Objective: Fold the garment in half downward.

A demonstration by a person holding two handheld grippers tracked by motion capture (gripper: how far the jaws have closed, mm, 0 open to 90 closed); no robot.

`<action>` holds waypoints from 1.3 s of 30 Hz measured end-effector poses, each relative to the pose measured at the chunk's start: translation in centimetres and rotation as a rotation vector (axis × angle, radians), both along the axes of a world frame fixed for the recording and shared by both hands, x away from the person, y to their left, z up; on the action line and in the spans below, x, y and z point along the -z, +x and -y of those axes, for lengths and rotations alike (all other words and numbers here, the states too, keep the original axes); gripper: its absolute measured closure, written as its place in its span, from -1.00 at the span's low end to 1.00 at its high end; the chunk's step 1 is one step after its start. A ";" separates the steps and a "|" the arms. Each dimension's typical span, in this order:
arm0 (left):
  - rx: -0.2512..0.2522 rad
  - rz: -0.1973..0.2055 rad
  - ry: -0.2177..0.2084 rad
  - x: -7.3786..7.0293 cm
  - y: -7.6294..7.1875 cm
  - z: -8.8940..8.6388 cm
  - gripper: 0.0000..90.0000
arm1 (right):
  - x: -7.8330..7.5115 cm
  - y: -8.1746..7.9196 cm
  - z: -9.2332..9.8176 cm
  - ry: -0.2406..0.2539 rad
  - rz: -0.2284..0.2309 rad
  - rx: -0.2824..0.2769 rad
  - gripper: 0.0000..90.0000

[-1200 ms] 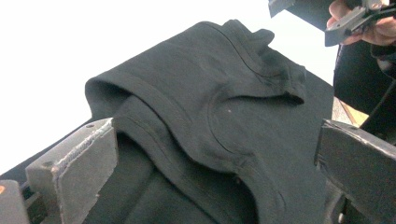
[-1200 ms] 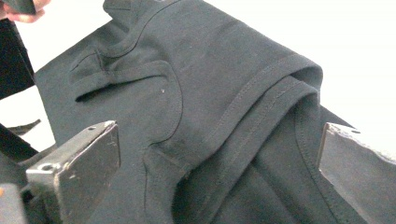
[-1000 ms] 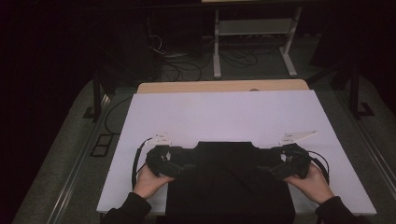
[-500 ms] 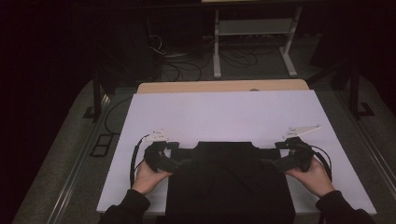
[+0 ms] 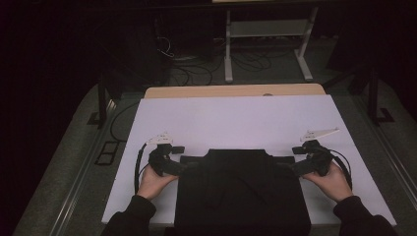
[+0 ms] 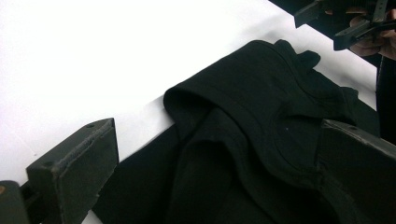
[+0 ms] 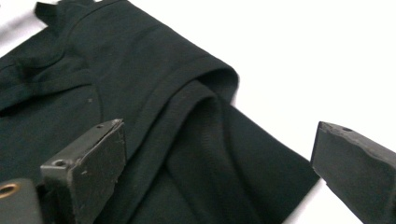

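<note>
Two tools flank our black garment [image 5: 243,191], which lies folded at the near middle of the white bench [image 5: 236,118]: left tool [image 5: 172,158] and right tool [image 5: 301,160] both spread wide at its far corners. We judge that pinching only the top layer could let the fold slide apart.

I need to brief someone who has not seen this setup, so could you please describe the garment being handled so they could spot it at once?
On the white table, look at the near edge between the person's two hands. The black garment lies there, folded, with the open left gripper and right gripper at its far corners. It is the one dark cloth on the white surface.
</note>
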State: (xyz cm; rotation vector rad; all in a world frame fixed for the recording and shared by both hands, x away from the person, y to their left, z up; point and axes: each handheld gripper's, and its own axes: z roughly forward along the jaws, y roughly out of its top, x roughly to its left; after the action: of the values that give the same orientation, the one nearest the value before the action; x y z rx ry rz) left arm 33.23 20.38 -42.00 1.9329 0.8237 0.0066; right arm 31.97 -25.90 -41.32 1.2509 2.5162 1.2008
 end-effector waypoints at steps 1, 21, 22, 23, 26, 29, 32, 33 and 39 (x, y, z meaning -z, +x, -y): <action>-0.002 -0.001 -0.002 0.1 0.1 -0.1 -1.00 | 0.1 0.2 0.2 -0.001 0.001 0.003 -0.91; -0.051 -0.061 0.005 1.1 1.7 -1.2 -1.00 | 1.5 2.1 2.2 -0.020 -0.048 0.044 -0.68; -0.052 -0.065 0.006 1.1 1.8 -1.3 -1.00 | 1.6 2.1 2.2 -0.027 -0.055 0.046 -0.68; -0.054 -0.067 0.010 1.2 1.8 -1.3 -1.00 | 1.7 2.1 2.2 -0.030 -0.056 0.048 -0.68; -0.061 -0.077 0.018 1.3 2.0 -1.5 -1.00 | 1.8 2.2 2.2 -0.036 -0.051 0.051 -0.67; -0.074 -0.085 0.018 1.5 2.3 -1.8 -0.92 | 1.9 2.3 2.2 -0.039 -0.051 0.048 -0.64; -0.074 -0.097 0.019 1.6 2.5 -2.1 -0.77 | 2.1 2.4 2.3 -0.041 -0.056 0.049 -0.51; -0.076 -0.098 0.023 1.7 2.6 -2.1 -0.70 | 2.1 2.5 2.3 -0.038 -0.057 0.048 -0.45; -0.089 -0.113 0.064 1.9 2.8 -2.1 -0.63 | 2.2 2.7 2.5 -0.029 -0.055 0.059 -0.25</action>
State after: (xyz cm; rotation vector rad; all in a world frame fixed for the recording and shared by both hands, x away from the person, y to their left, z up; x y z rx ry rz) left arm 35.99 22.51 -43.86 1.9687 0.9952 -0.0226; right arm 34.64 -28.41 -43.53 1.3592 2.5061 1.1285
